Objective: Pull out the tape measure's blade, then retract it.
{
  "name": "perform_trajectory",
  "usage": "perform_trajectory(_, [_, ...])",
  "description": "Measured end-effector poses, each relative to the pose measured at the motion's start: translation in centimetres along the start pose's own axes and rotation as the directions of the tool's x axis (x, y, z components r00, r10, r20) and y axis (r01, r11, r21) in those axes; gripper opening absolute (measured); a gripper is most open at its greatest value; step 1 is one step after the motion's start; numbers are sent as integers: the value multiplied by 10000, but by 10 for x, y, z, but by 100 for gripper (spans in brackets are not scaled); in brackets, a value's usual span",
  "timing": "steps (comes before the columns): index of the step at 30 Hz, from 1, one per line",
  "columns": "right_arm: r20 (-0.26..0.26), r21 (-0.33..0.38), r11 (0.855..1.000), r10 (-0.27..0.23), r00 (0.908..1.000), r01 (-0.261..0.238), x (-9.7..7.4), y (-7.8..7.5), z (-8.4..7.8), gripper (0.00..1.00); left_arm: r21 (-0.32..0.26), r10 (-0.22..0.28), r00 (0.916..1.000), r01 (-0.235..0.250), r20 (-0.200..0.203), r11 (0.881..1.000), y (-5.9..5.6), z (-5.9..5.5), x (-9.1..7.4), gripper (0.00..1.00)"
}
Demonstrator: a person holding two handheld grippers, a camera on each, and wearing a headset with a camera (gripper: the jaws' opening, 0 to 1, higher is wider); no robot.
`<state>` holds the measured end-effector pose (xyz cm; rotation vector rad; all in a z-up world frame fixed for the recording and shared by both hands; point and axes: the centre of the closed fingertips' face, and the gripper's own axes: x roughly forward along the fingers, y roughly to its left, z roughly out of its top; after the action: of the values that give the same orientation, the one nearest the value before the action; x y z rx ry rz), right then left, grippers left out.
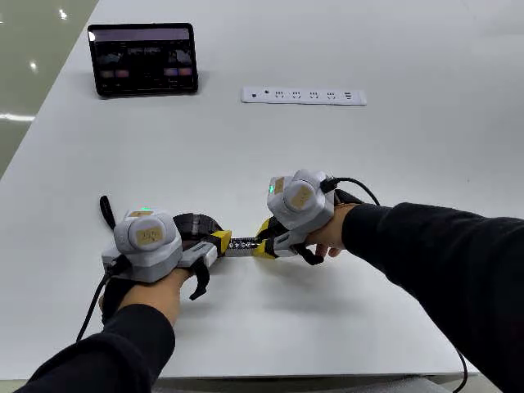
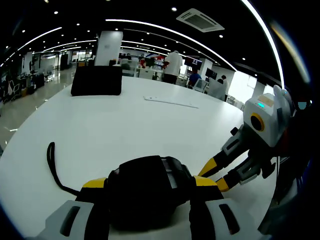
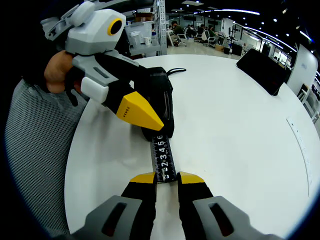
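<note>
Head view: we grip the tape measure [image 1: 196,224] in the left gripper [image 2: 150,184], resting on the worktop [image 1: 246,155]; right gripper [image 3: 167,178] pinches the blade [image 3: 163,156] tip, little out yet. Pull-out step, early. Next, we judge, draw right gripper straight away, holding the tape measure steady.

Black tape measure [image 2: 145,192], black blade [image 3: 163,159] with white numerals, white table [image 1: 246,155].

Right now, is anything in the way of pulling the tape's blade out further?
No. The right tool pinches the blade, and nothing visible stands on the table along its pull path.
</note>
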<state>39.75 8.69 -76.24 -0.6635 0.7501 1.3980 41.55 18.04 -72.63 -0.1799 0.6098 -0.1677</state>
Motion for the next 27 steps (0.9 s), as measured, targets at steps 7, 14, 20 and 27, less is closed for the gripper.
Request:
perform_trajectory(7, [59, -20, 10000, 15, 10000, -15, 2, 0, 4, 12, -8, -12, 10000, 12, 6, 10000, 0, 0, 0, 60])
perform_trajectory(14, [211, 2, 10000, 25, 9998, -25, 4, 0, 9, 12, -25, -23, 10000, 23, 3, 10000, 0, 0, 0, 60])
perform_trajectory(20, [285, 69, 10000, 20, 9996, -22, 9, 0, 15, 12, -35, -24, 10000, 24, 12, 10000, 0, 0, 0, 60])
perform_trajectory(27, [424, -14, 10000, 25, 9991, -25, 11, 1, 17, 12, -50, -20, 10000, 20, 16, 10000, 1, 0, 1, 60])
